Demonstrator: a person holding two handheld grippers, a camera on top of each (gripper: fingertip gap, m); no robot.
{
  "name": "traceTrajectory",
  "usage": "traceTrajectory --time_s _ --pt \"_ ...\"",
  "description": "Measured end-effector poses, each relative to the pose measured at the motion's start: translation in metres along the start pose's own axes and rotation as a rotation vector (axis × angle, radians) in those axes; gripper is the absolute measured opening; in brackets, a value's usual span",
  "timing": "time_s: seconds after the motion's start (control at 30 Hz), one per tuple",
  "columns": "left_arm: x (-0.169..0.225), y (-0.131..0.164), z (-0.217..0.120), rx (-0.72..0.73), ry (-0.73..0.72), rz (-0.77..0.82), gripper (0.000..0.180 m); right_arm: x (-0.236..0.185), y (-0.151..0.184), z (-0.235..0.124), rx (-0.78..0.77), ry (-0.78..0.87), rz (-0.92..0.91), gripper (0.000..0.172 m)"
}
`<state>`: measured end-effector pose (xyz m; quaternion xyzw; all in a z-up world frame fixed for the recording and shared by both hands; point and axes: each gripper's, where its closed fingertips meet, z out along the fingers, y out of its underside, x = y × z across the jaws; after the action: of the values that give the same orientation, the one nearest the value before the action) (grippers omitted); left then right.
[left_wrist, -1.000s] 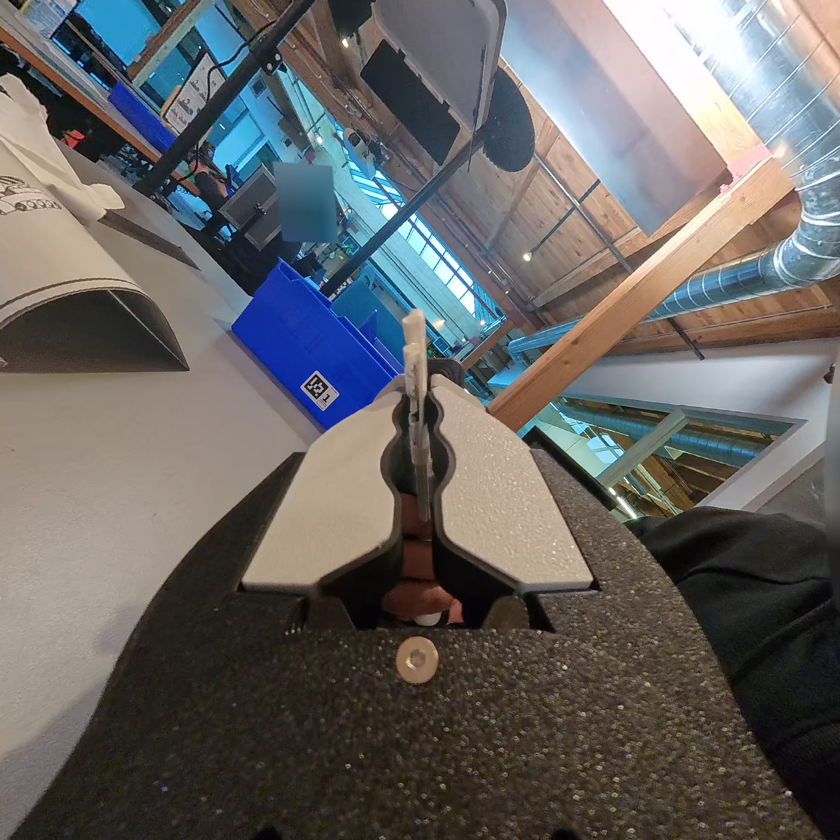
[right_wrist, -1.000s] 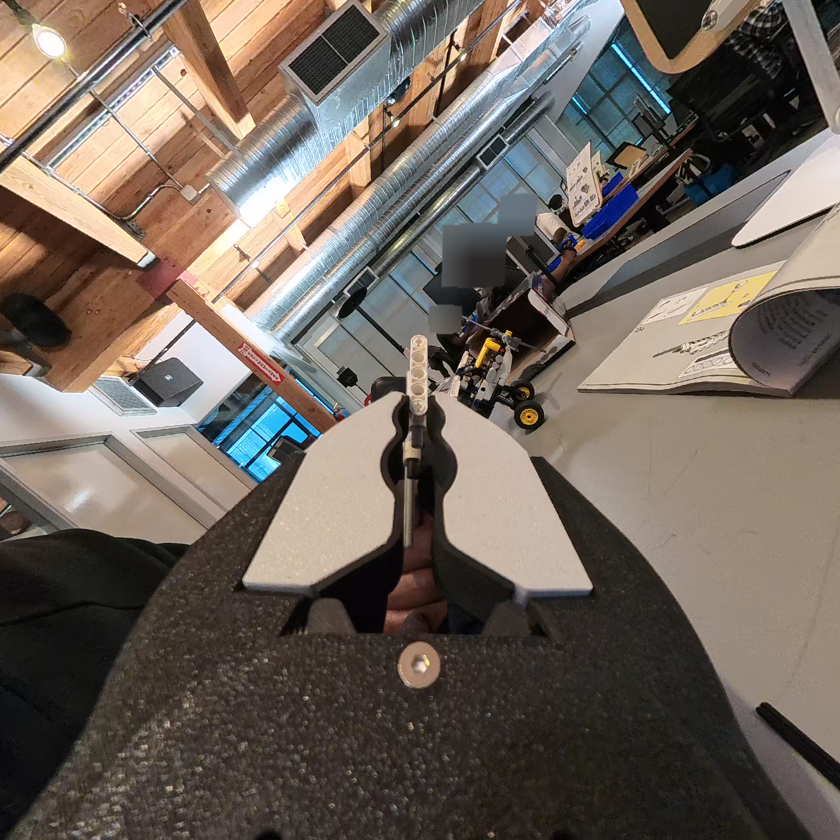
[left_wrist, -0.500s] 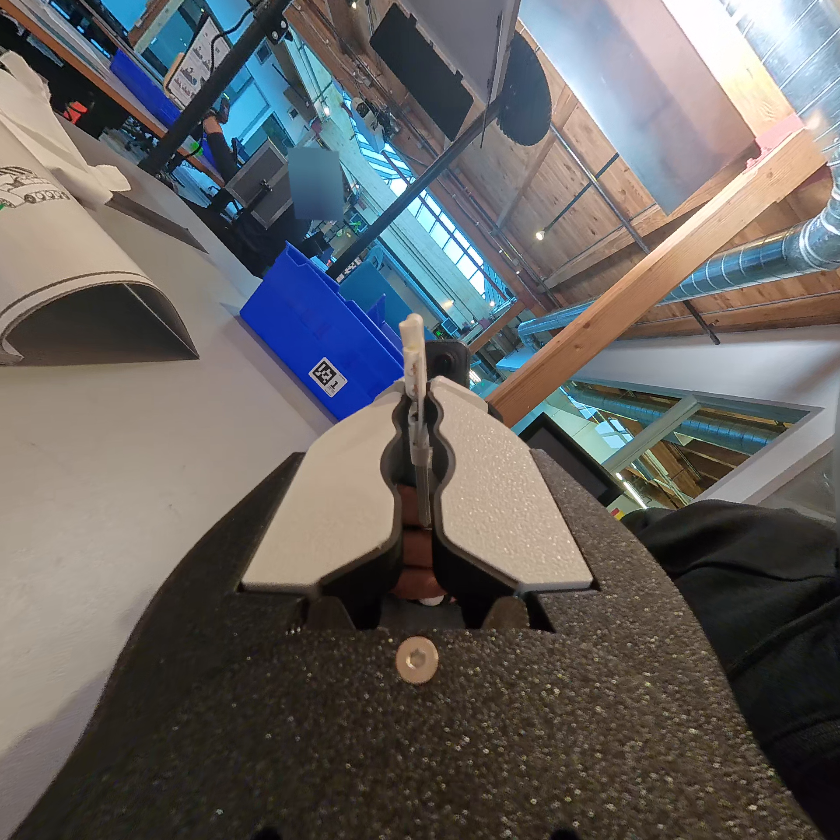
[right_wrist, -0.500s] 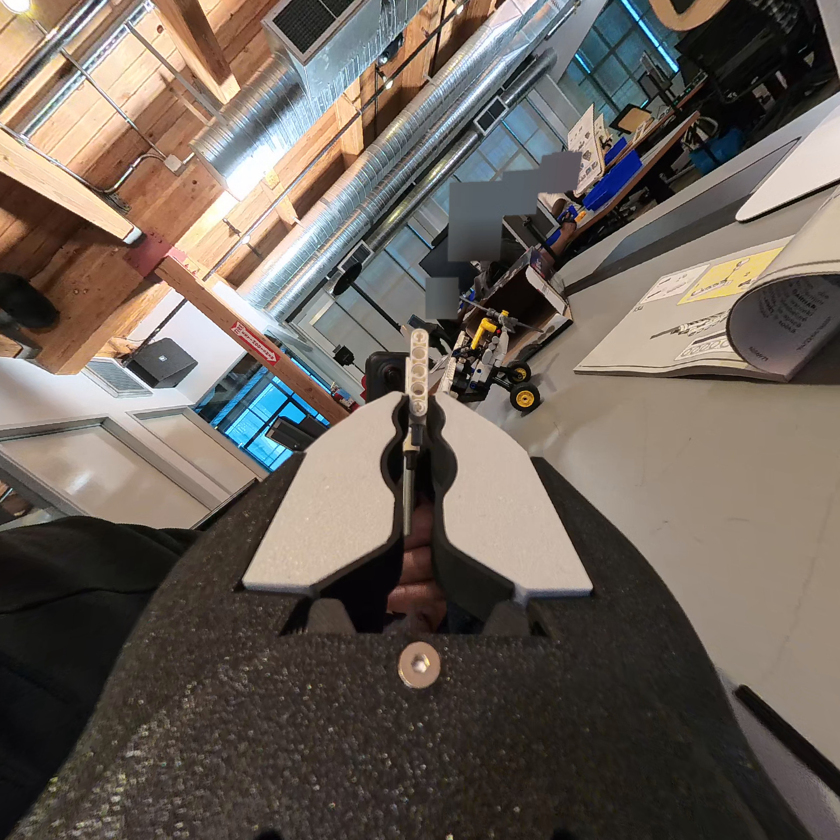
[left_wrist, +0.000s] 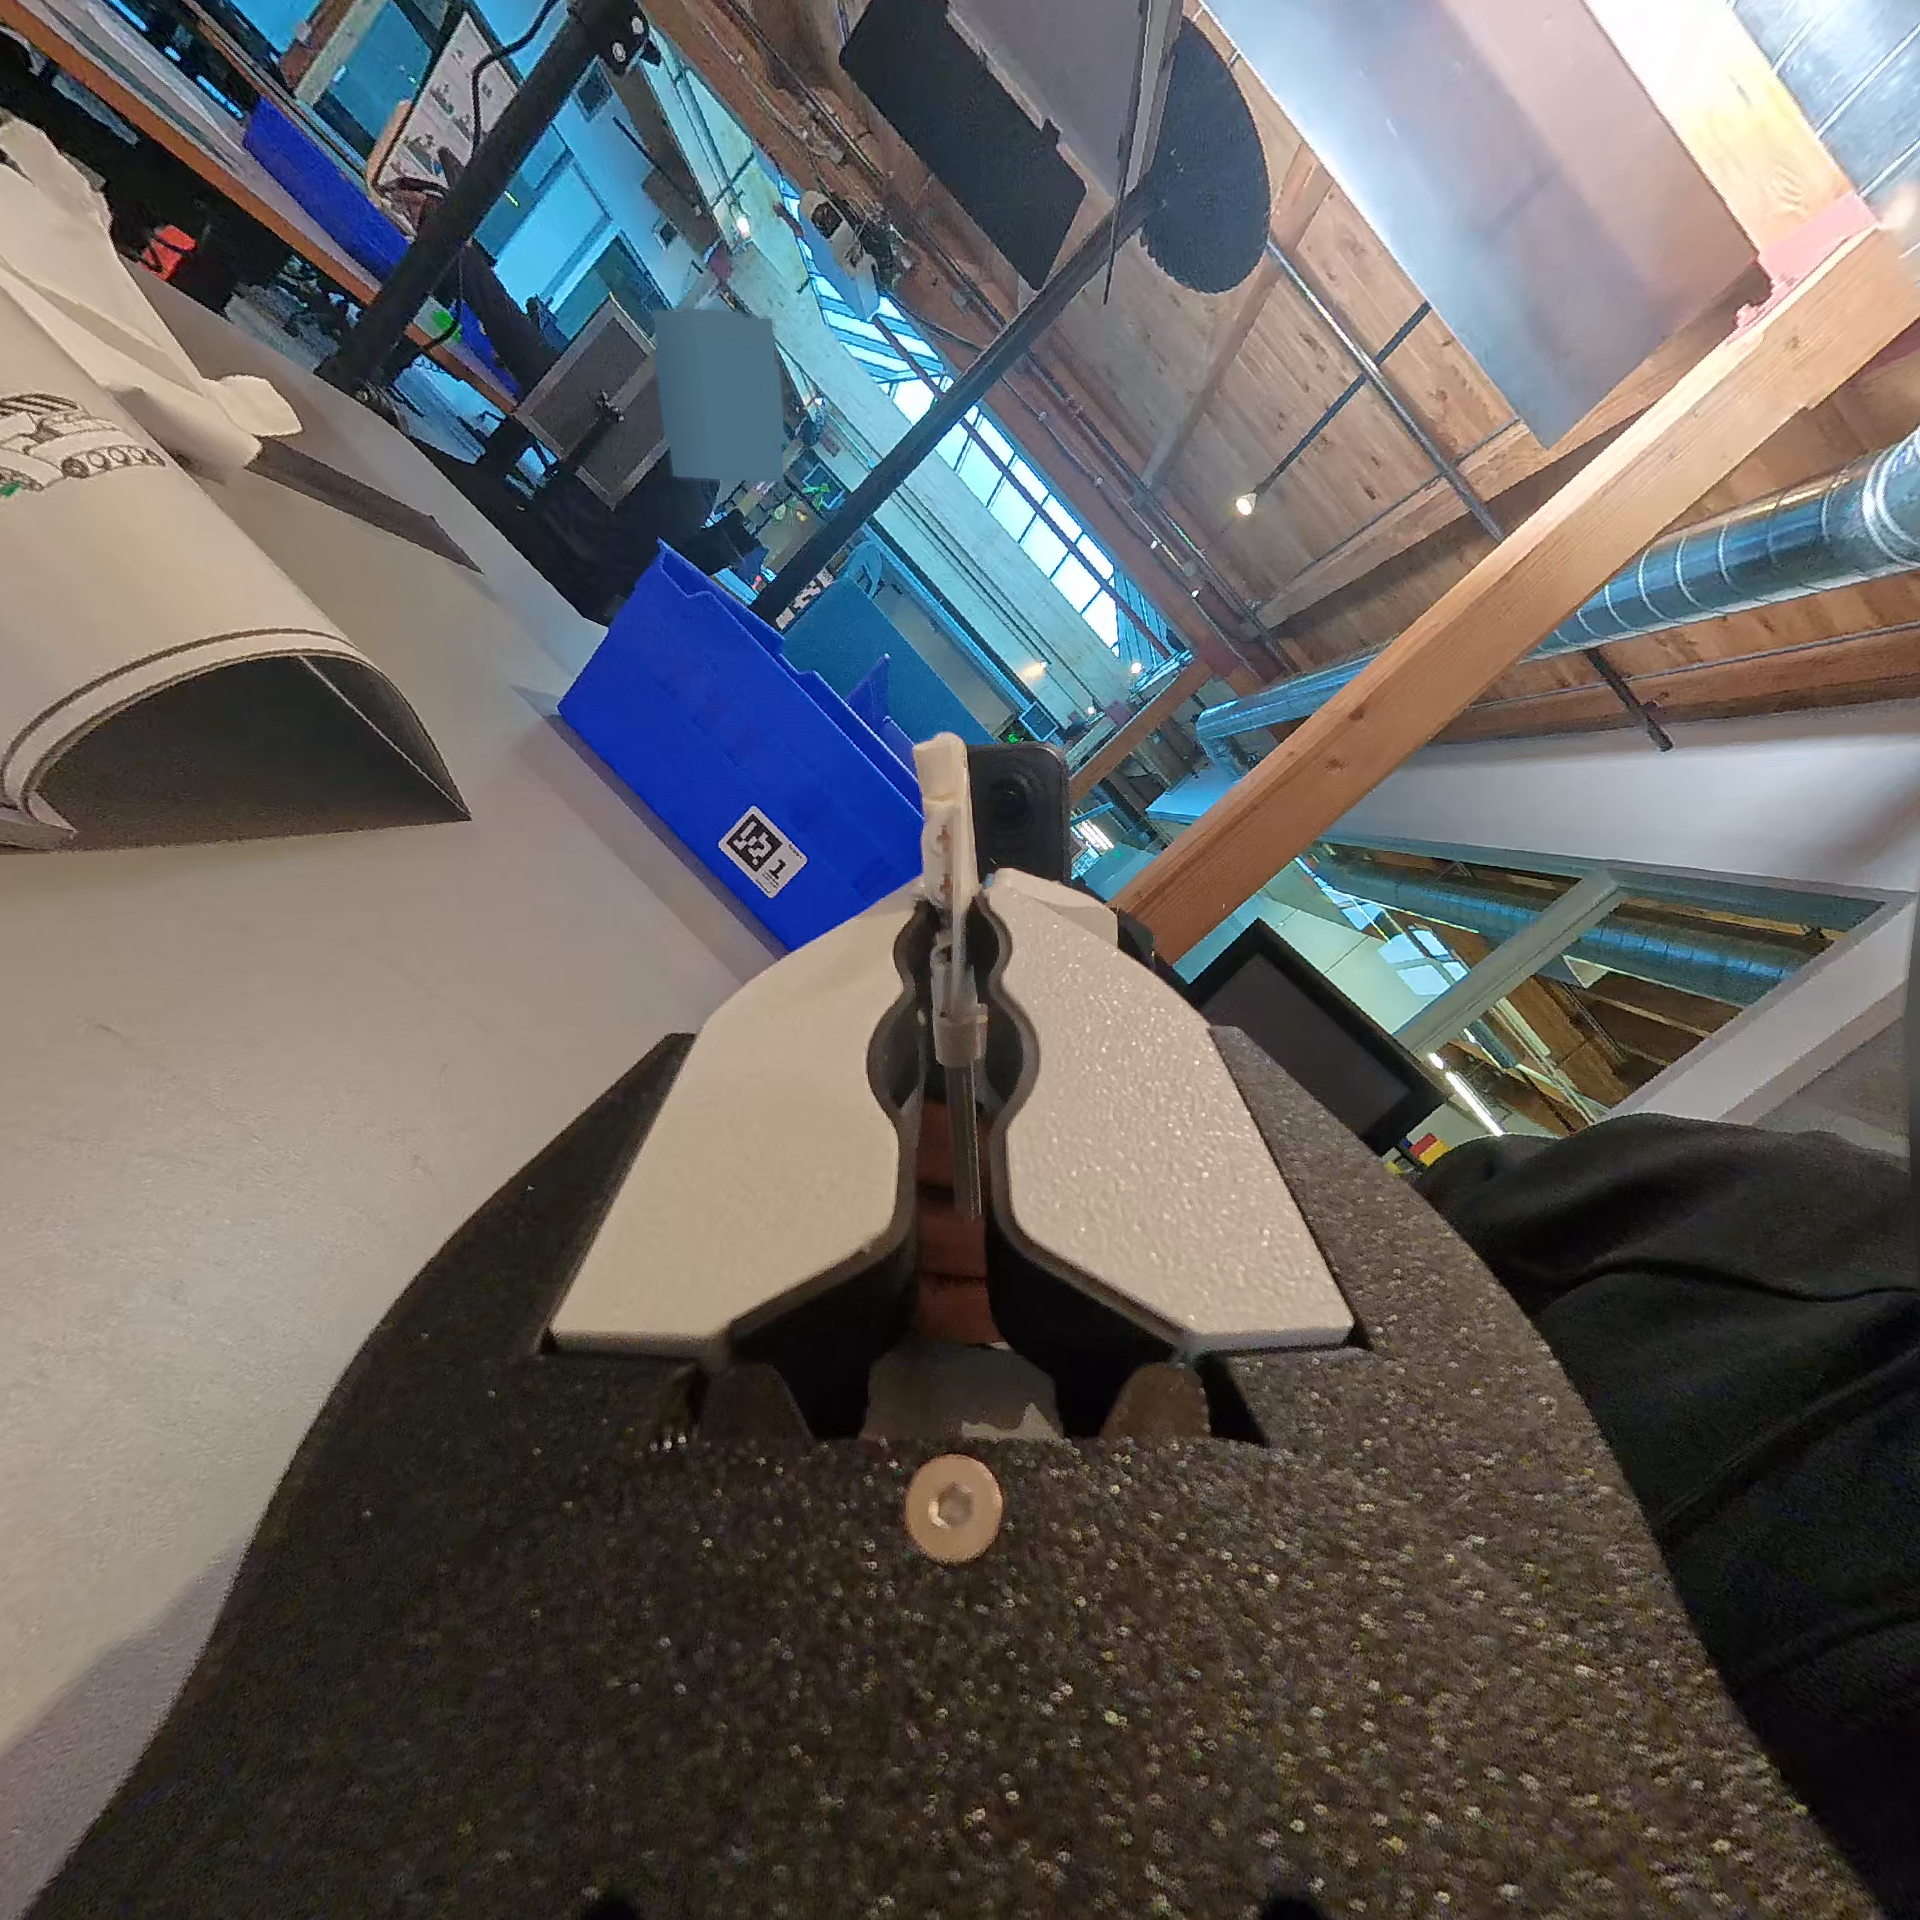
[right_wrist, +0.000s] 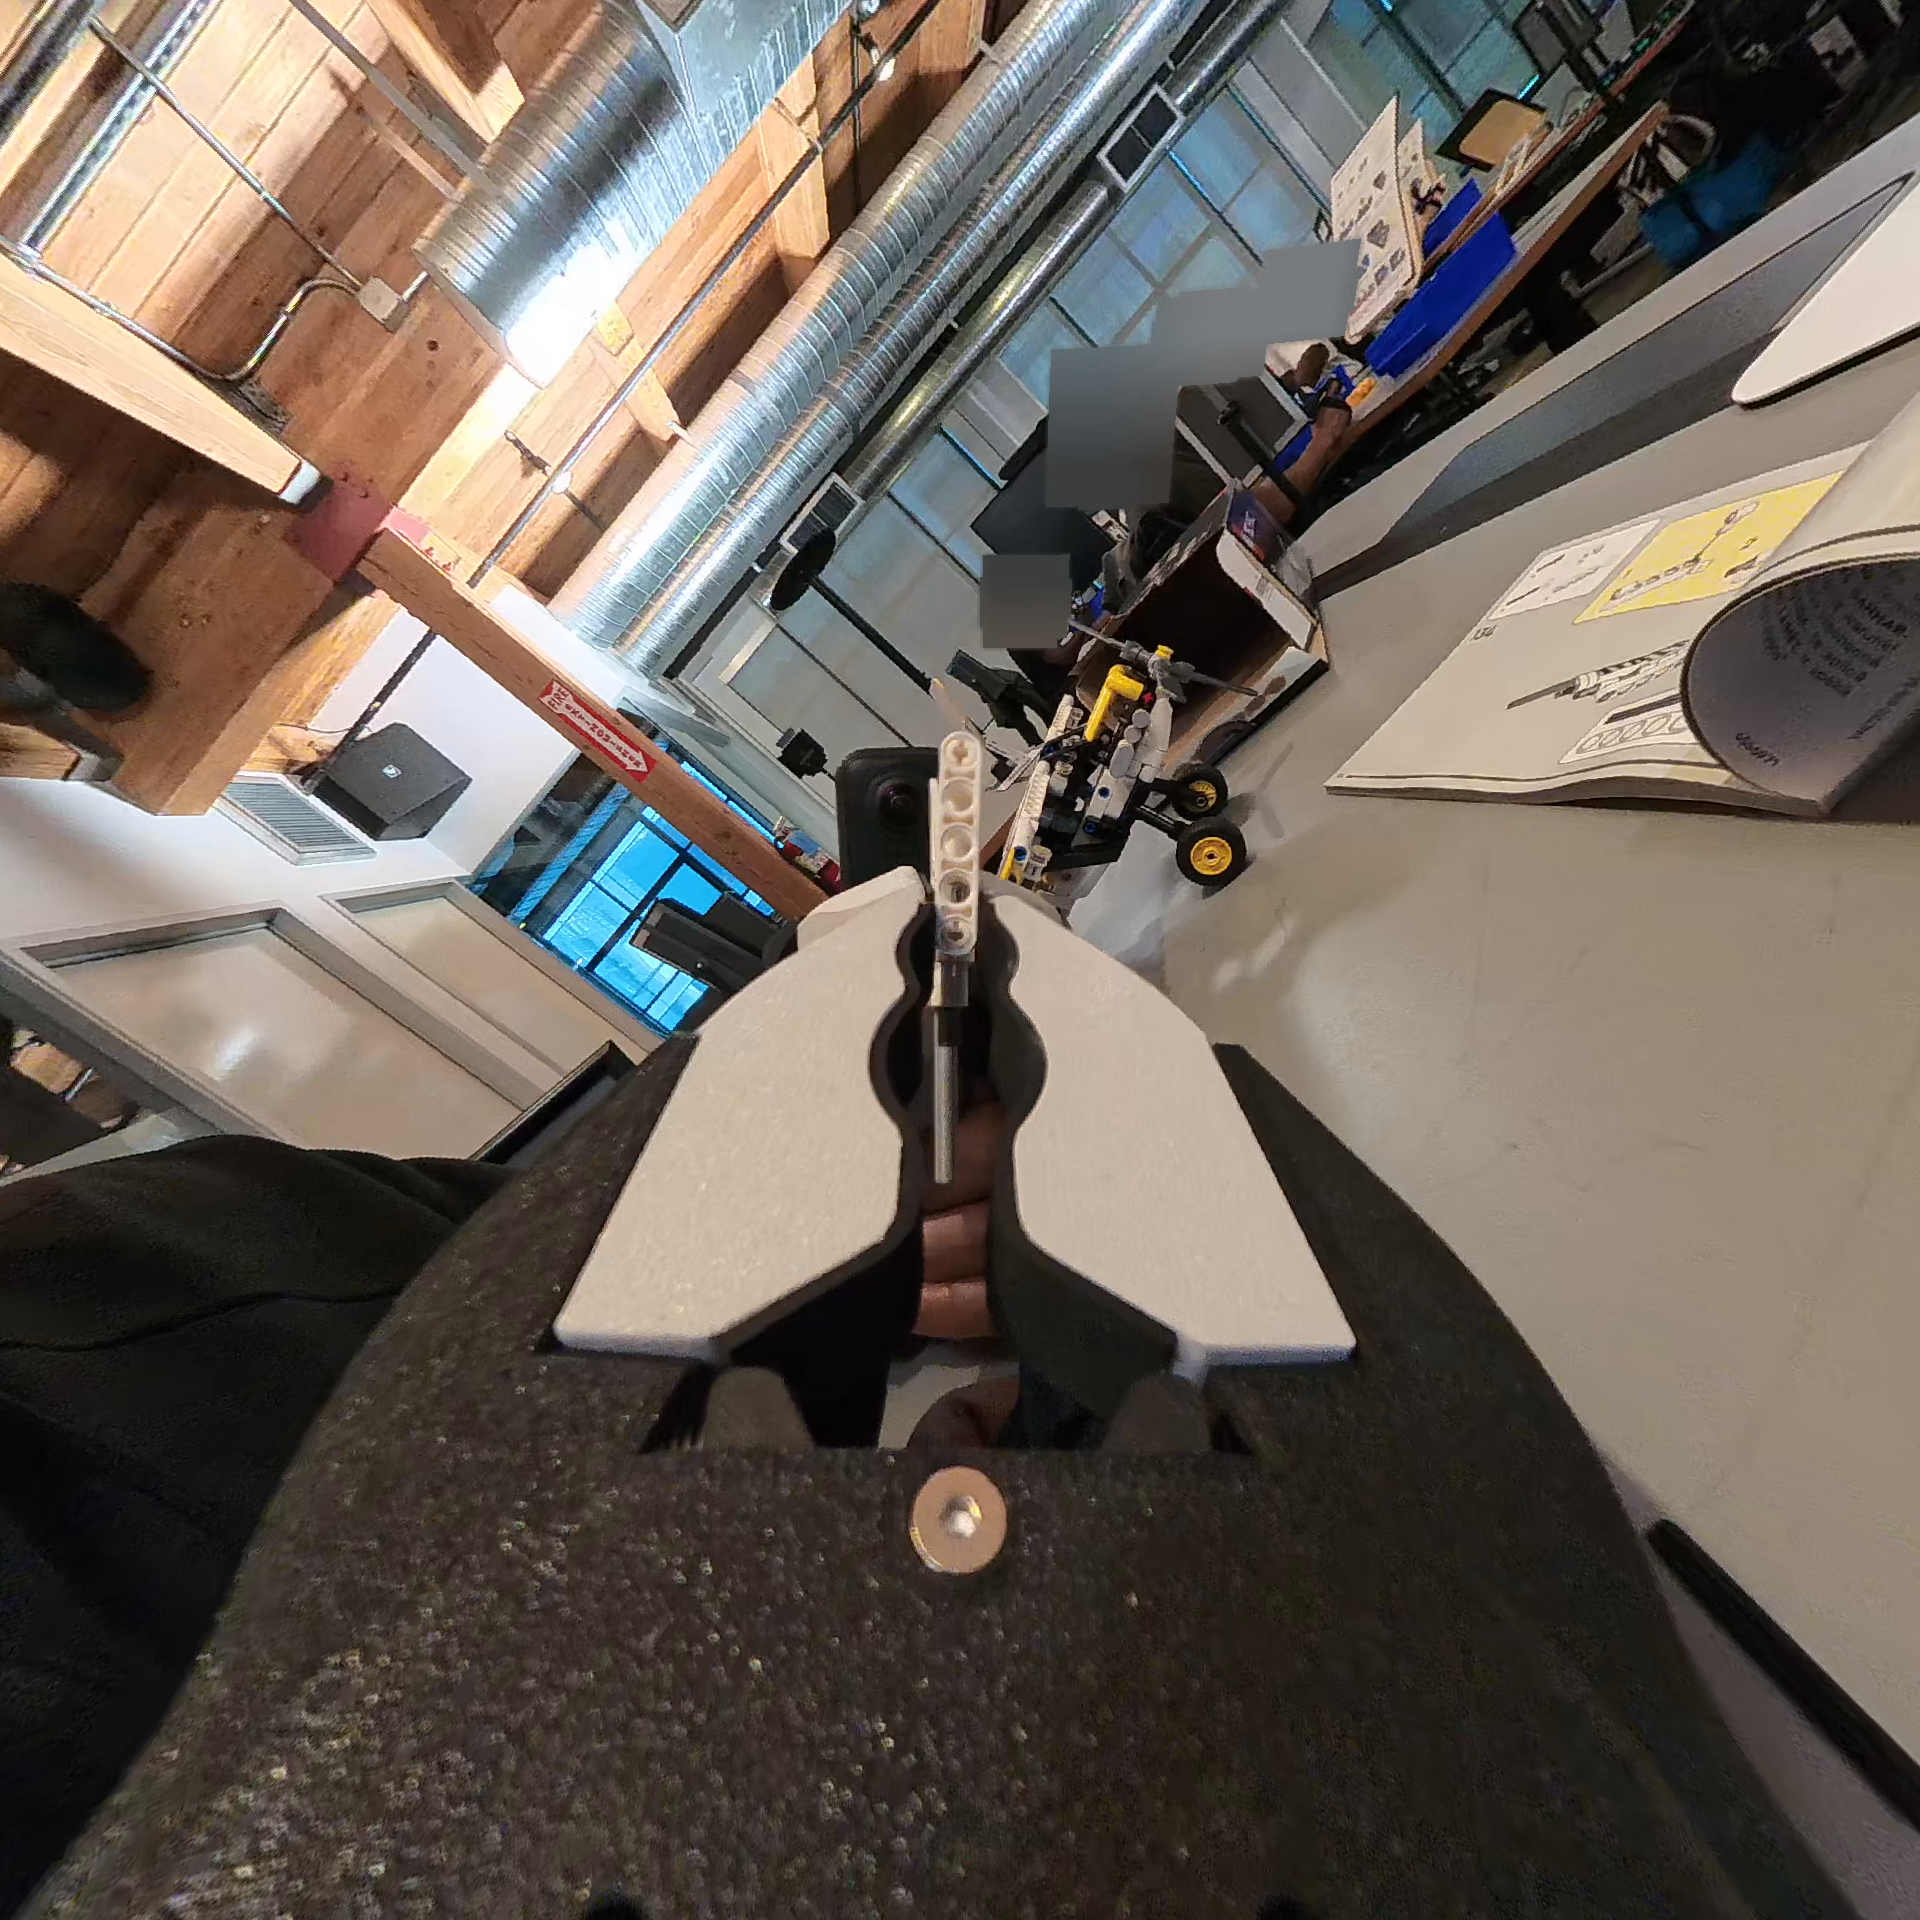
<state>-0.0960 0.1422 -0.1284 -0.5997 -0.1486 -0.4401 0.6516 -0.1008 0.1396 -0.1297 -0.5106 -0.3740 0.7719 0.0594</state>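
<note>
Left wrist view shows the left tongs (left_wrist: 951, 914) clamped on a white toy beam (left_wrist: 948, 821) near a blue bin (left_wrist: 717, 769), while the right tongs (right_wrist: 956, 914) pinch a white beam with holes (right_wrist: 956, 821) near a toy car (right_wrist: 1122, 790) on the table (right_wrist: 1558, 1039).

Grey table (right_wrist: 1558, 1039): open booklet (right_wrist: 1621, 717), wheeled brick model (right_wrist: 1132, 800), blue bin (left_wrist: 727, 769).

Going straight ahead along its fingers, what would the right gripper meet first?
Probably the black camera directly beyond the right gripper and the white holed beam it grips. Depth is unclear; the wheeled toy model sits slightly right.
</note>
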Motion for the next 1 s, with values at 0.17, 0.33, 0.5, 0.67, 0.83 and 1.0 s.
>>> traceTrajectory --time_s 0.17,0.33,0.5,0.67,0.83,1.0 --pt "0.001 0.001 0.0 -0.03 0.01 0.03 0.007 -0.002 0.002 0.0 -0.039 -0.019 -0.006 0.007" --pt "0.004 0.004 0.0 -0.069 0.036 0.027 0.007 -0.004 0.005 -0.002 -0.113 -0.065 -0.007 0.007" --pt "0.007 0.011 0.002 -0.106 0.049 0.023 0.007 -0.006 0.01 -0.005 -0.204 -0.108 -0.006 0.007" --pt "0.005 0.014 0.002 -0.126 0.034 0.032 0.007 -0.005 0.013 -0.009 -0.245 -0.12 -0.003 0.007" --pt "0.003 0.011 0.0 -0.106 0.021 0.024 0.007 -0.004 0.014 -0.007 -0.24 -0.124 0.027 0.007" --pt "0.001 0.007 -0.002 -0.075 0.003 0.025 0.007 0.003 0.018 -0.007 -0.29 -0.038 -0.085 0.009"
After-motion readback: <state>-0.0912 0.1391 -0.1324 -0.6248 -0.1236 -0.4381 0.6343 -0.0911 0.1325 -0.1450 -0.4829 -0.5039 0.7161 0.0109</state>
